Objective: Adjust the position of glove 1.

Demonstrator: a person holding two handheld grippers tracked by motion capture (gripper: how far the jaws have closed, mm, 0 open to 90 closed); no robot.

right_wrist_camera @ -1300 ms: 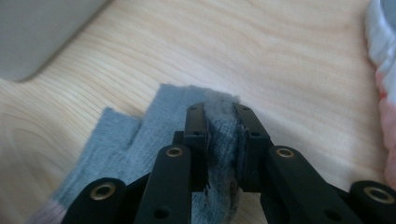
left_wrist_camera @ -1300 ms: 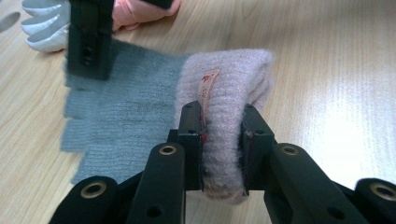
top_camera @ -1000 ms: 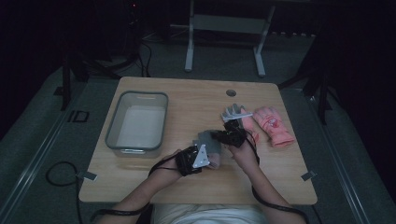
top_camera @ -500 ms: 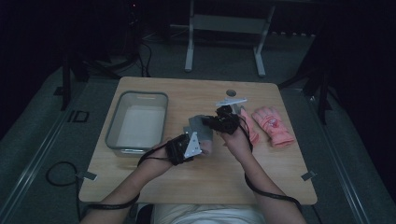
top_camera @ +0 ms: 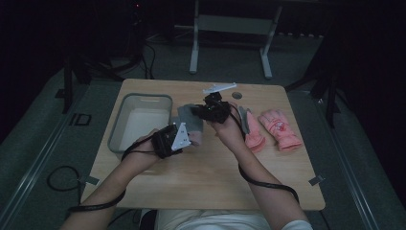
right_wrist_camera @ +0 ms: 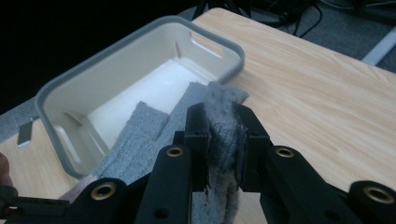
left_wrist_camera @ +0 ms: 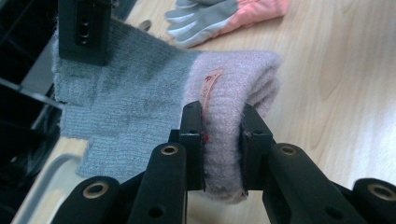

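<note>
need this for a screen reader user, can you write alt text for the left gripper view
The left gripper is clamped on the pink cuff of a grey and pink knitted glove, held above a wooden table. The right gripper grips the glove's grey finger end at the upper left, and a pink and grey glove lies on the table beyond.

Each black tool (left_wrist_camera: 222, 140) has brass-ringed pivot screws, a trailing black cable, and a grey three-cornered plate.

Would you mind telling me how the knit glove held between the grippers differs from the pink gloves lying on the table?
The knit glove is grey with a pale pink cuff; the pink gloves are salmon pink with grey palms. The knit glove hangs stretched between both grippers; the pink gloves lie flat on the table.
</note>
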